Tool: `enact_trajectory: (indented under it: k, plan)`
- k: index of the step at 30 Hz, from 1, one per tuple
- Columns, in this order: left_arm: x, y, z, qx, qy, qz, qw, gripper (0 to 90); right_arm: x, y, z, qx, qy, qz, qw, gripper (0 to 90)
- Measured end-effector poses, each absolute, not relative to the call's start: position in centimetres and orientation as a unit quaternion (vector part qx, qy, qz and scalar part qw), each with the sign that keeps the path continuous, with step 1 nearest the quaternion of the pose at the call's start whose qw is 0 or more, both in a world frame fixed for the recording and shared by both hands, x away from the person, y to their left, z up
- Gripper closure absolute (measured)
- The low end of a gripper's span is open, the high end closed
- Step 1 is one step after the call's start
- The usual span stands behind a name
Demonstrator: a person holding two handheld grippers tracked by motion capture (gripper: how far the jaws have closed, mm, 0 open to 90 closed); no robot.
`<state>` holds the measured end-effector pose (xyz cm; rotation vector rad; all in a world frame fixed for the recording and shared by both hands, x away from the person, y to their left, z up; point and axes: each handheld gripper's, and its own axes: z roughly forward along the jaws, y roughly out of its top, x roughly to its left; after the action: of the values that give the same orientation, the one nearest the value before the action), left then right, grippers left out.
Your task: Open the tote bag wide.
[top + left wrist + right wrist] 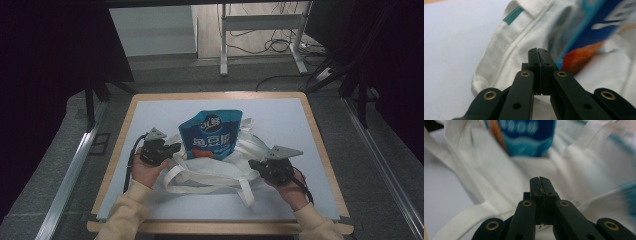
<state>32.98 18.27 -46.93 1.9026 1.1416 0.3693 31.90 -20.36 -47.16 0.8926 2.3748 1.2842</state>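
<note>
High view first: I hold my left gripper (172, 148) at the left edge of a white cloth tote bag (215, 167) that lies crumpled near the middle of the table (300, 190), and my right gripper (256, 165) at the bag's right side. A blue snack pouch (212, 135) sits partly inside the bag's mouth, its top leaning toward the far side. The bag's handles (245, 190) trail loose toward me.

Left gripper view: my jaws are pressed together tip to tip, with nothing I can see between them. Just beyond them runs the bag's stitched hem (511, 47), with a small green tag (512, 15), and the pouch's blue and orange corner (584, 53) to the right.

Right gripper view: these jaws are clenched on themselves too, empty as far as I can tell, hovering over folds of white cloth (506, 177), with the pouch's bottom (529, 137) ahead and a strap (461, 217) crossing low at the left.

I judge the bag to be soft and limp; it should sag and bunch wherever it is lifted, so the doubled hem at the mouth or a handle would give the firmest hold. The pouch looks light, glossy and likely slippery, best pinched at its flat sealed edge.
</note>
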Motion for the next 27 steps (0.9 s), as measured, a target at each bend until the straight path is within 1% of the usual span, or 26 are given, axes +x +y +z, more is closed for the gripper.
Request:
enact_trajectory:
  k: [3, 4, 11, 14, 18, 22, 27]
  plan:
    - [32.0, 18.2, -46.3, 0.769, 0.443, 0.151, 0.436, 89.0, 32.5, -20.5, -46.3, 0.314, 0.819, 0.455, 0.152, 88.7]
    - [31.4, 18.0, -46.1, 0.772, 0.436, 0.156, 0.435, 89.0, 33.3, -20.5, -45.6, 0.318, 0.815, 0.459, 0.154, 88.7]
    - [30.4, 17.5, -46.2, 0.783, 0.424, 0.148, 0.43, 89.0, 35.7, -19.2, -44.2, 0.319, 0.823, 0.441, 0.164, 88.7]
    - [29.9, 17.5, -47.0, 0.789, 0.423, 0.135, 0.425, 89.0, 37.4, -18.3, -44.7, 0.329, 0.833, 0.418, 0.153, 88.7]
    - [29.5, 17.5, -47.5, 0.792, 0.423, 0.128, 0.422, 89.1, 38.4, -18.2, -45.4, 0.338, 0.838, 0.402, 0.15, 88.6]
    - [29.0, 17.1, -48.3, 0.801, 0.42, 0.118, 0.411, 89.1, 39.8, -18.8, -46.4, 0.357, 0.843, 0.372, 0.155, 88.6]
    - [28.8, 16.8, -48.9, 0.808, 0.417, 0.112, 0.402, 89.1, 40.8, -19.7, -47.3, 0.382, 0.833, 0.372, 0.148, 88.7]
